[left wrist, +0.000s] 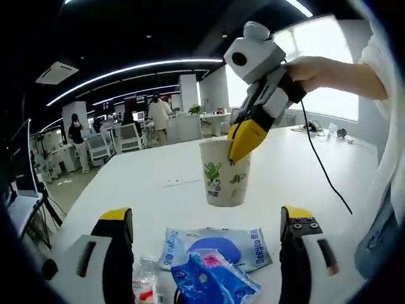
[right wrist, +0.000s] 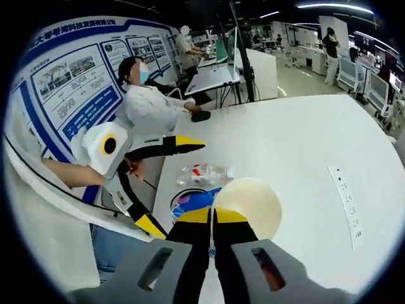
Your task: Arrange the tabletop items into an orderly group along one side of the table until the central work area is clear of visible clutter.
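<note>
I have the white desk (left wrist: 316,171) stretching out wide ahead, its middle mostly bare apart from a flat strip (right wrist: 347,204) with small markings lying on it, well apart from the other things.

My right tongs (left wrist: 243,140) come into the left gripper view from above, held by a hand (left wrist: 310,68) with a black cable (left wrist: 323,168) trailing from them. The yellow tips are pinched almost together over the rim of a paper cup (left wrist: 225,174), one tip outside the wall, and the cup looks lifted off the desk. In the right gripper view those same tongs (right wrist: 212,216) rise from the bottom with only a thin dark gap between them, gripping the near edge of the cup (right wrist: 252,206), whose pale inside faces the camera.

My left tongs (left wrist: 207,218) stand wide apart with nothing between the tips. In the right gripper view they (right wrist: 169,183) show spread around the packets.

Just beyond the left tongs lies a pale blue snack packet (left wrist: 218,248), with a darker blue packet (left wrist: 212,280) resting on top of it, and a small clear plastic bottle (left wrist: 145,282) with a red-and-white label just beside them. The cup sits near these, a little farther out over the desk.
</note>
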Tool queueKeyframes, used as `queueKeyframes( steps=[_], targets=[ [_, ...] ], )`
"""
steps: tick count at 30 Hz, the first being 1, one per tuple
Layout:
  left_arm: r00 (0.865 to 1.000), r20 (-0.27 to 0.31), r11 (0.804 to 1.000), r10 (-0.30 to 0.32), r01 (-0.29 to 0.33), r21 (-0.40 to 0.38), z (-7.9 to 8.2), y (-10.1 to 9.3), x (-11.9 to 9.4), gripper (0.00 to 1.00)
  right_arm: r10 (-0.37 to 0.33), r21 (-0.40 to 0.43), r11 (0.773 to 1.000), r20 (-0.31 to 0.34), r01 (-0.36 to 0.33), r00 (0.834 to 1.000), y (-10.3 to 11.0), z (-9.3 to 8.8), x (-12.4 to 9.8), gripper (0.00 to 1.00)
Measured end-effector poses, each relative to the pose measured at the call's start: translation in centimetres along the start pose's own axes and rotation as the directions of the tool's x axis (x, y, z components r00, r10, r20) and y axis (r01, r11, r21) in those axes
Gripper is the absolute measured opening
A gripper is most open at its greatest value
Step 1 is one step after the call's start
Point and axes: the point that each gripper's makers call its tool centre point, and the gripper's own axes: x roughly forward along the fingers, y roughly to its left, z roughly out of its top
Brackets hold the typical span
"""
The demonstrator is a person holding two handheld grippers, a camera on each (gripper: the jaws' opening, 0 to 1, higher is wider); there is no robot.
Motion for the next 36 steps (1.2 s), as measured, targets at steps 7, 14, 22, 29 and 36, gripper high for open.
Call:
queueKeyframes(
  steps=[7,14,22,29,36],
  targets=[
    [0.998,-0.049,0.999,0.039,-0.040,-0.012,-2.5,0.6,-2.7,1.00,-0.003,0.010,1.000,-0.013,0.003,1.000,-0.5,-0.4,0.5,0.00],
    [0.994,-0.093,0.998,0.049,-0.053,-0.040,-4.8,0.1,-5.3,1.00,-0.033,0.009,0.999,-0.028,0.033,0.999,-1.7,-1.2,1.2,0.00],
    [0.988,-0.136,0.990,0.074,-0.089,-0.109,-7.7,-0.1,-8.0,0.98,-0.061,-0.018,0.998,-0.053,0.061,0.997,-3.0,-2.5,2.4,0.00],
    [0.983,-0.142,0.985,0.116,-0.132,-0.110,-9.3,-0.1,-9.4,0.92,-0.089,-0.047,0.995,-0.065,0.087,0.994,-4.3,-3.4,3.0,0.00],
    [0.964,-0.251,0.996,0.086,-0.084,0.017,-12.7,-1.7,-9.4,0.85,-0.161,-0.151,0.977,-0.082,0.148,0.983,-6.9,-4.3,3.7,0.00]
  ],
)
